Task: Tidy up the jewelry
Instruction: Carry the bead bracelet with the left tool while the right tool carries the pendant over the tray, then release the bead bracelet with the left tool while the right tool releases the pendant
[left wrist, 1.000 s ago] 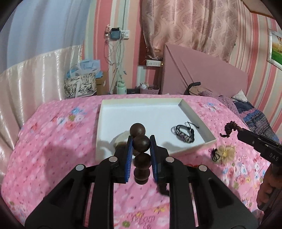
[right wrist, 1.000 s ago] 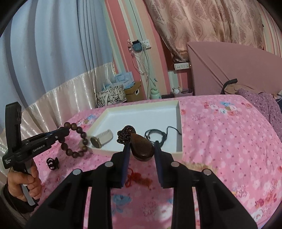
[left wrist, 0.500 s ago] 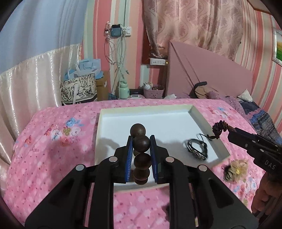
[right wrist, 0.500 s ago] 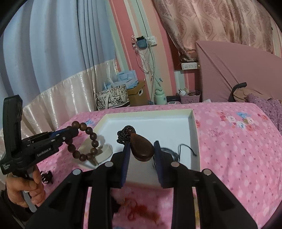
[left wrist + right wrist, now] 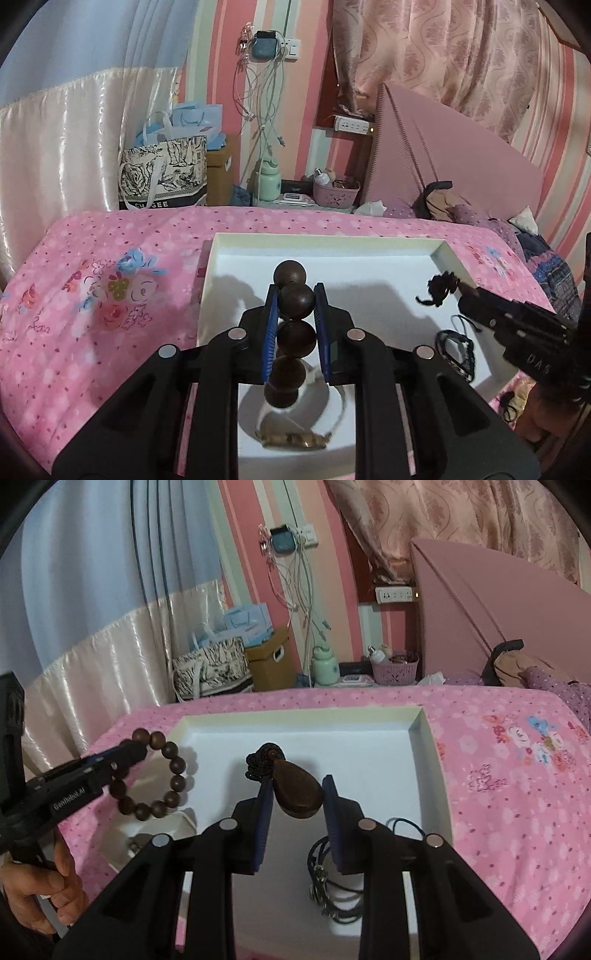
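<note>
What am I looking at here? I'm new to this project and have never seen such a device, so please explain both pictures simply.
There is no robot here. A person holds a hand-held two-finger gripper in each hand, and each gripper carries a wide-angle camera looking forward along its fingers, so the black prongs at the bottom of each picture are the tool itself.

In the left-hand camera's picture, the left gripper pinches a wooden bead bracelet. In the right-hand camera's picture, the right gripper pinches a teardrop wooden pendant on a dark knotted cord.

Both hang over a shallow white tray lying on a pink flowered bedspread. In the tray lie a black cord bracelet and a watch.
</note>
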Demonstrator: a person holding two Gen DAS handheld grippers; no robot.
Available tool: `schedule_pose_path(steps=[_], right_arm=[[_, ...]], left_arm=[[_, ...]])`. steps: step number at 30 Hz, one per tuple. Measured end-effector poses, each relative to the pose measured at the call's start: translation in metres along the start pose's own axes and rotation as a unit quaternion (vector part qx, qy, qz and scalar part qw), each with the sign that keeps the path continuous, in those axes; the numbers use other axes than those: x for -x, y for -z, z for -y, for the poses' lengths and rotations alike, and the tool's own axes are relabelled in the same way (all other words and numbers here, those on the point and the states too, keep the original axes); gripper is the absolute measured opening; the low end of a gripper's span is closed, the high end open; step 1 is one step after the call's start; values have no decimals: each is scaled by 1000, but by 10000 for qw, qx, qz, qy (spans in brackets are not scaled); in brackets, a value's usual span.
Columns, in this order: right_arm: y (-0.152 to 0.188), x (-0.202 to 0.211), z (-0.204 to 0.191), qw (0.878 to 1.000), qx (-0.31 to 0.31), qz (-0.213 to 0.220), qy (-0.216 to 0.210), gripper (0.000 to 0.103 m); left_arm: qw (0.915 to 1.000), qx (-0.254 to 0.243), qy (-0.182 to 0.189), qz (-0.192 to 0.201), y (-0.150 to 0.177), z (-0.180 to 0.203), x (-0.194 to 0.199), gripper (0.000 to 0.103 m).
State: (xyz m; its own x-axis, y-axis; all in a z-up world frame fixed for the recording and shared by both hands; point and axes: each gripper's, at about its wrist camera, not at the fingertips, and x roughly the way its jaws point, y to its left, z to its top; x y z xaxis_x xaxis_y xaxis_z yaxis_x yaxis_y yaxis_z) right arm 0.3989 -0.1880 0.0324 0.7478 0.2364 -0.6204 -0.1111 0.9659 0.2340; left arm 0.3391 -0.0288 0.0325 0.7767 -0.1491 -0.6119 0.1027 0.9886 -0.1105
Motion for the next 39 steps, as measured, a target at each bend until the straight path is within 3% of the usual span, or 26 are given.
schedule_pose_path(steps=[18, 23, 28, 35, 39], right_arm=[[15, -59, -13, 9945, 366, -934, 290, 27], [19, -62, -15, 9937, 408, -994, 332, 28], [19, -61, -15, 9947, 312, -957, 188, 33], [7, -42, -15, 9974, 274, -656, 132, 36], [-4, -23, -8, 9988, 224, -397, 169, 39]], left_arm=[[9966, -53, -602, -552, 17, -21, -52, 17], [9956, 7, -674, -650, 17, -24, -55, 17], [9956, -48, -711, -614, 16, -21, -51, 50], [9965, 172, -576, -575, 15, -27, -44, 53], [9975, 167, -579, -365, 9, -24, -30, 69]])
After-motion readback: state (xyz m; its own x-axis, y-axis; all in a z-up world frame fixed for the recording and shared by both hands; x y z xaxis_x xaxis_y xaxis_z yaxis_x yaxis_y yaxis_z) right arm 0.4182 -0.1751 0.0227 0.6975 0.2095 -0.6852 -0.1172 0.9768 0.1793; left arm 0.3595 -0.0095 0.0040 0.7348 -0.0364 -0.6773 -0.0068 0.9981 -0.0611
